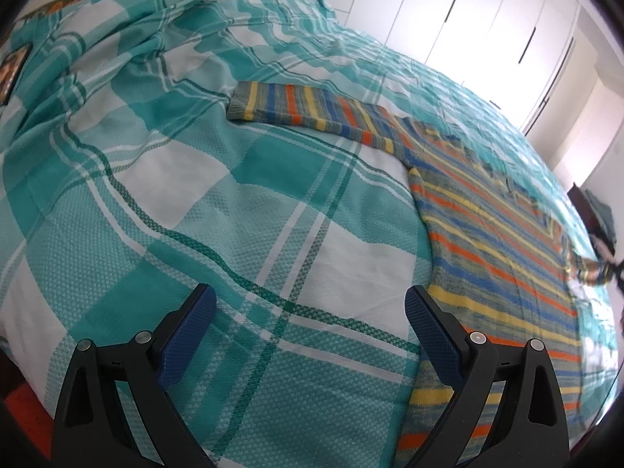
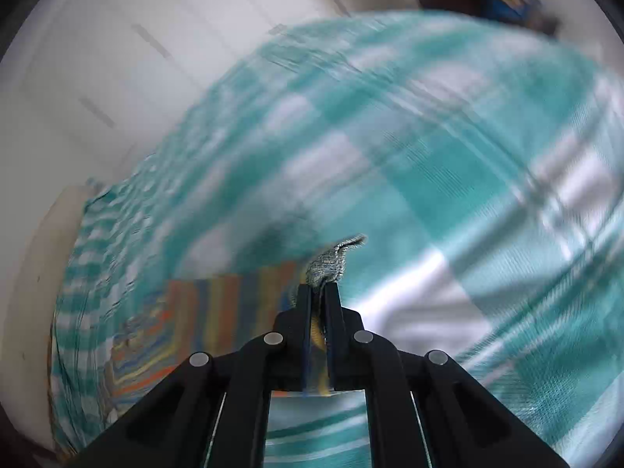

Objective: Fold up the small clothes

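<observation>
From the left wrist, the left tongs (image 1: 310, 304) hang released above the teal checked bedspread (image 1: 218, 202); the striped sweater (image 1: 495, 234) lies flat just to their right. From the blurred right wrist, the right tongs (image 2: 319, 289) are clenched on what seems its cuff (image 2: 331, 259). No writing is readable.

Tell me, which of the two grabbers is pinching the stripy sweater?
The right gripper. Its jaws are shut on the striped sweater's knit edge. The left gripper is wide open, holding nothing.

A bed (image 1: 234, 195) under a teal-and-white checked cover (image 1: 175, 148) fills the room; behind it stand white wardrobe doors (image 1: 468, 19) with dark slim handles, washed in bright daylight
</observation>
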Demonstrator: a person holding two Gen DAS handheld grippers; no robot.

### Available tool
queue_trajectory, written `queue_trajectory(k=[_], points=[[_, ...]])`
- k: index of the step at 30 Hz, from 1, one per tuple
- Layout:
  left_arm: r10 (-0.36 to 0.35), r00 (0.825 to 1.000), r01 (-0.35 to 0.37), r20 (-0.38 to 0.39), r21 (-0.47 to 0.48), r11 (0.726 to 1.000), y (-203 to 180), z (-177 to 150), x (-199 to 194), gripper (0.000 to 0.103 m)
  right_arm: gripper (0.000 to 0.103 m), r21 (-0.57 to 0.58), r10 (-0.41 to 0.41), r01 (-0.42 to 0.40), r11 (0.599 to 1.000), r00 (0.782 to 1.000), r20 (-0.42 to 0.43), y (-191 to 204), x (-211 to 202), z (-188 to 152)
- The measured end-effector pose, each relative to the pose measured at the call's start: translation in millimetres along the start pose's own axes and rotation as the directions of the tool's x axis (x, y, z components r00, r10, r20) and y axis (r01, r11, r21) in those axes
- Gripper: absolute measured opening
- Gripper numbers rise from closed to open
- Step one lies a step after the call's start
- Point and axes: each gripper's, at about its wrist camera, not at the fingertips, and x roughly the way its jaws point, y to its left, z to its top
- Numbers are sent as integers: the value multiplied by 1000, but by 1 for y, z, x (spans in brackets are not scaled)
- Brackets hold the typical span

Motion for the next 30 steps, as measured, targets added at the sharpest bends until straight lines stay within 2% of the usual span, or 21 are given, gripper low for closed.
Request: queue_trajectory(k=[2,3,5,7,9,10,11,12,14,15,16,18,19,22,24,25,26,27,30], points=[[-14,1000,14,-2,-18,1000,4,1,0,98,7,-108,108,-109,988,994,-9,65,-15,4],[-22,1000,22,-3,-26,999,6,1,0,98,7,-169,171,-175,970,985,-40,109,-17,5],[-33,999,33,-3,-37,999,8,1,-1,98,7,-247,262,-279,928,960,-102,182,-10,-2],[-38,999,38,-1,-46,998,10,2,-2,98,8,-277,323,-357,892,933,-161,241,7,-19],[-44,999,44,-3,-60,997,13,2,-2,98,24,-259,368,-421,869,901,-229,284,34,-33],[-47,999,46,-4,-65,997,14,1,-2,98,60,-238,378,-450,861,878,-293,302,54,-42],[-52,999,51,-7,-72,996,15,1,-2,98,77,-213,388,-470,857,859,-335,315,70,-52],[-54,998,53,-8,-74,996,16,1,-2,98,76,-196,412,-496,846,841,-350,320,79,-59],[-60,998,59,-11,-73,996,16,1,-2,98,73,-184,434,-519,835,826,-360,320,88,-64],[-63,998,62,-12,-73,995,17,2,-2,98,73,-183,430,-512,839,831,-354,313,91,-62],[-66,998,65,-13,-75,995,17,2,-1,98,71,-188,405,-485,854,847,-345,301,93,-61],[-73,997,71,-20,-81,994,18,3,1,98,63,-197,338,-421,885,874,-349,281,102,-62],[-74,997,72,-24,-83,994,18,3,2,98,59,-189,309,-393,900,880,-362,266,107,-60],[-69,997,66,-39,-84,994,17,4,7,98,55,-163,224,-310,937,888,-403,225,134,-72],[-66,997,62,-44,-80,995,16,3,8,98,55,-154,115,-201,967,890,-441,189,156,-89],[-64,997,60,-47,-77,995,16,3,9,98,51,-163,27,-116,980,884,-467,169,170,-99],[-60,997,56,-52,-72,996,16,2,10,98,26,-168,-13,-76,983,878,-478,154,175,-106],[-58,997,54,-56,-68,996,16,2,10,98,18,-172,-18,-69,983,888,-460,146,172,-107],[-47,997,44,-64,-55,998,15,0,13,98,16,-162,20,-98,982,906,-423,148,162,-93]])
